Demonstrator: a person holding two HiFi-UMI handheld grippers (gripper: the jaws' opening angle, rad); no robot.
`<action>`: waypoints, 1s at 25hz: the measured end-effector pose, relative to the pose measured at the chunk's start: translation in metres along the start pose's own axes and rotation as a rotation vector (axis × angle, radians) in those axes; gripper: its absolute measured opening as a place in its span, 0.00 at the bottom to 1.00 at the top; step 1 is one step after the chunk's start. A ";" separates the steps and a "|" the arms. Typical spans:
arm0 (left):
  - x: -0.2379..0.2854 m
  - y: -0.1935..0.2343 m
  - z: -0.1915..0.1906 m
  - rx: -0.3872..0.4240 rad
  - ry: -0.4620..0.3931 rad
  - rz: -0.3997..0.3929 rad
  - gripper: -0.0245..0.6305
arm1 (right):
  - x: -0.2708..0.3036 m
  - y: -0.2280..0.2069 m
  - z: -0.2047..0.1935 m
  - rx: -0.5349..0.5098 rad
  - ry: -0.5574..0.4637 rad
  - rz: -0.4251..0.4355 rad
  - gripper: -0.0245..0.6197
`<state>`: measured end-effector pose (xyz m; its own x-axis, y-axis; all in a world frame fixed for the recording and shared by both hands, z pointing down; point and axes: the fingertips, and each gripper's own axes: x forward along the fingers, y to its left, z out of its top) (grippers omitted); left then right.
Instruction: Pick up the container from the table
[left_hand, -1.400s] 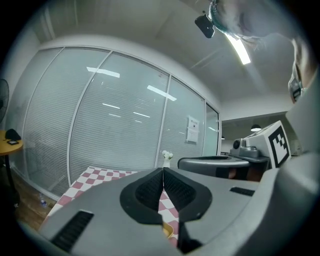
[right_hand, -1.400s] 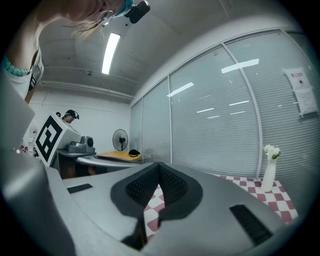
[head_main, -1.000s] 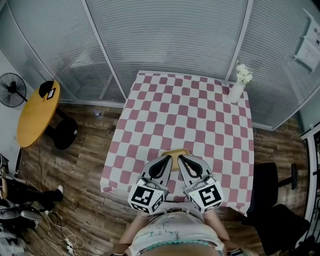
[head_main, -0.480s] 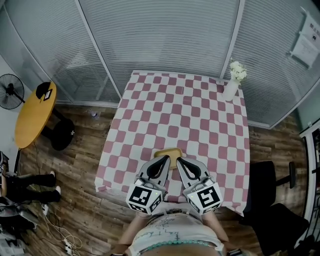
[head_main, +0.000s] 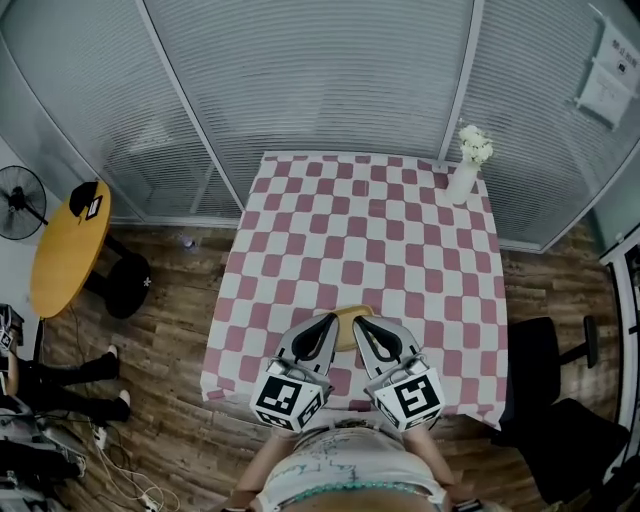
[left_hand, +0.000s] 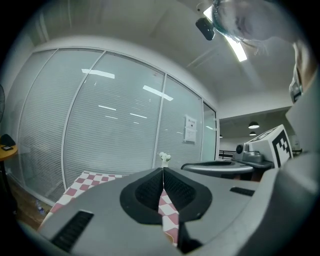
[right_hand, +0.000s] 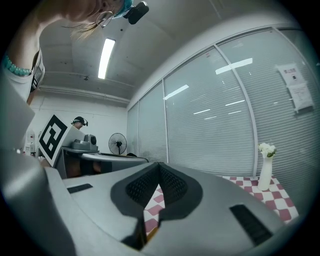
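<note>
At 6 o'clock edge of desk (head_main: 400, 240): container (head_main: 346, 327) between tips of left claw (head_main: 333, 319), right claw (head_main: 358, 321). Each pinched tight, empty. Best: spread one claw wide, then grab rim.

Pink-and-white checked tablecloth (head_main: 380, 230). Flat tan-yellow container (head_main: 346, 317). Grey left gripper (head_main: 330, 322) and grey right gripper (head_main: 362, 324), black pads (left_hand: 149, 192), black-and-white marker cubes (head_main: 290, 398). White vase (head_main: 462, 182) with white flowers. Orange-yellow round side table (head_main: 65, 250). Brown wood-plank floor (head_main: 170, 330).
</note>
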<state>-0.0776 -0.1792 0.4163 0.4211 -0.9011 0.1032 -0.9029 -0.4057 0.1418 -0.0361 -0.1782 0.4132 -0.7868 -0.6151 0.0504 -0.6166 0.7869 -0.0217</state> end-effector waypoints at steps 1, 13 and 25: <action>0.000 0.004 0.001 0.002 0.001 -0.007 0.06 | 0.003 0.001 -0.001 0.002 0.001 -0.008 0.03; 0.003 0.027 0.002 0.005 0.011 -0.076 0.06 | 0.027 0.006 -0.002 -0.001 0.016 -0.071 0.03; 0.013 0.026 -0.011 0.031 0.044 -0.099 0.06 | 0.030 -0.001 -0.008 -0.010 0.039 -0.085 0.03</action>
<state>-0.0947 -0.1998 0.4326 0.5113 -0.8490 0.1335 -0.8586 -0.4977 0.1230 -0.0586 -0.1973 0.4224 -0.7300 -0.6774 0.0904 -0.6805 0.7327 -0.0053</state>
